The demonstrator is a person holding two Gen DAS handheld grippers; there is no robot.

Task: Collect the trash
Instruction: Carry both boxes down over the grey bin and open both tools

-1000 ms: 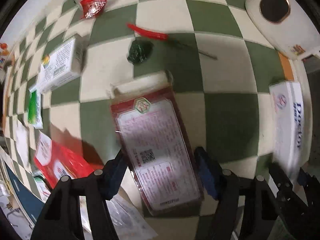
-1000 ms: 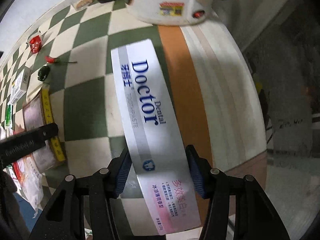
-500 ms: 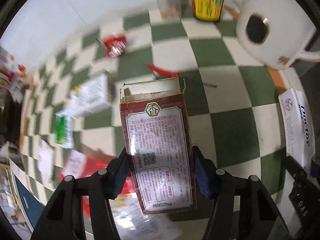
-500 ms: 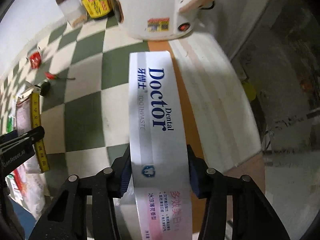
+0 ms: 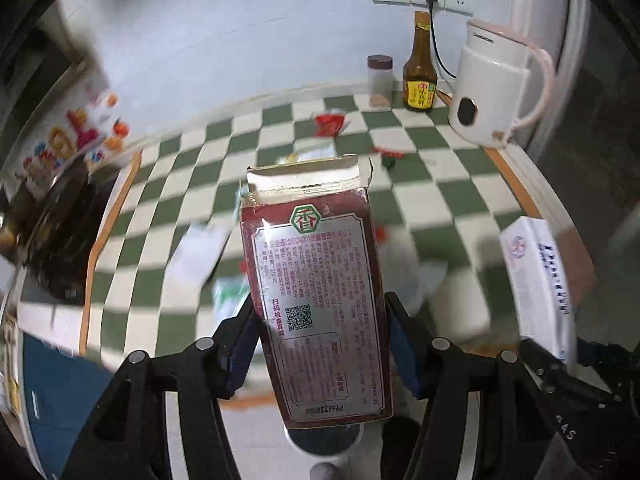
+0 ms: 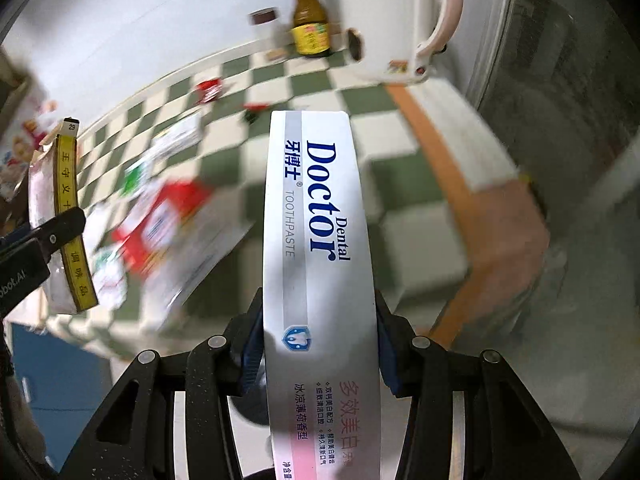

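Both boxes have come up off the checkered table (image 5: 432, 200) since a second ago, when they lay low over it; now the wall and sockets show behind them. Left gripper (image 5: 320, 332) is clamped on the red box (image 5: 316, 280), blue pads pressing its two long sides, torn flap end pointing away from the camera, printed back with the QR code facing up. Right gripper (image 6: 318, 344) is squeezed onto the toothpaste box (image 6: 316, 240), pads tight on either edge, "Doctor Dental" lettering running along its length. From the left wrist view that toothpaste box (image 5: 536, 276) shows at the far right, held in the air beside the red one. From the right wrist view the red box (image 6: 60, 224) appears side-on at far left with its yellow edge, pinched in the left gripper.

Down on the table, more litter lies blurred: a red wrapper (image 5: 330, 124) near the back, a red packet (image 6: 160, 220) and pale boxes nearer. Against the wall stand a white kettle (image 5: 492, 96), a brown bottle (image 5: 419, 76) just left of it, and a small jar (image 5: 380, 80)
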